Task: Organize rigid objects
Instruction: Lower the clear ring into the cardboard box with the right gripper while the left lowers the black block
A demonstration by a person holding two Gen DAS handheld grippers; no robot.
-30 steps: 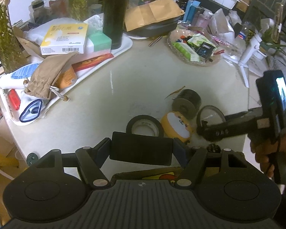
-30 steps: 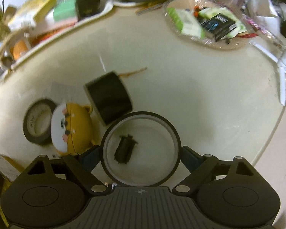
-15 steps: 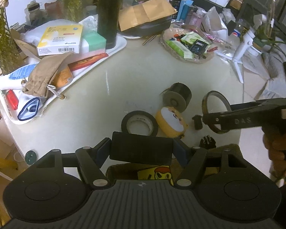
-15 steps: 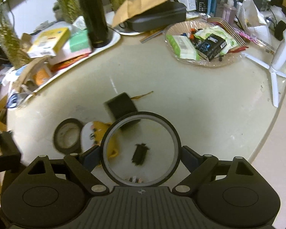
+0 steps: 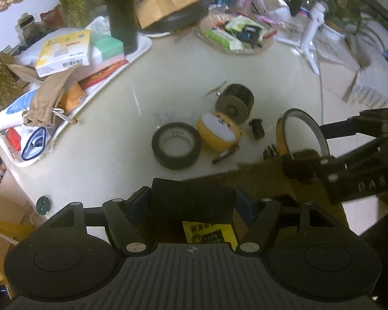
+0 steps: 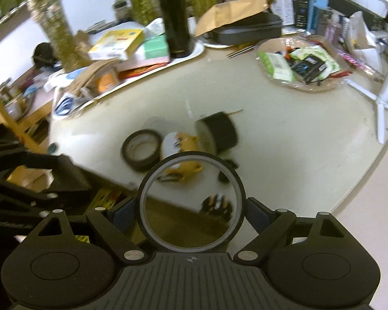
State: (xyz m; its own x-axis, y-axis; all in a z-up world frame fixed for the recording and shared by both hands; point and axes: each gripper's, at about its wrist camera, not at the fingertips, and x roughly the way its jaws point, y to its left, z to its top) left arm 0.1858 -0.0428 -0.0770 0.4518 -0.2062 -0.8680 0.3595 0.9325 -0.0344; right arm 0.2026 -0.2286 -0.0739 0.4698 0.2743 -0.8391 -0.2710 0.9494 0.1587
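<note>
My left gripper (image 5: 191, 201) is shut on a flat black block (image 5: 191, 193), held over the table's near edge. My right gripper (image 6: 191, 206) is shut on a thin dark tape ring (image 6: 191, 153) and holds it upright in the air; the left wrist view shows this ring (image 5: 280, 135) at the right, clamped by the right gripper (image 5: 305, 147). On the cream table (image 5: 111, 118) lie a black tape roll (image 5: 176, 145), a yellow round case with a cartoon face (image 5: 218, 131), a dark cylinder roll (image 5: 235, 102) and a small black part (image 5: 256, 128).
A brown cardboard box (image 5: 258, 178) sits below the near edge under both grippers. A white tray (image 5: 142, 49) at the back left carries boxes and a black bottle (image 5: 121, 13). A wicker plate of packets (image 5: 232, 33) and a white tripod (image 5: 310, 38) stand at the back right.
My right gripper has lifted the tape ring off the table and drawn it back toward the near edge, over the box. My left gripper has shifted sideways, still gripping the black block.
</note>
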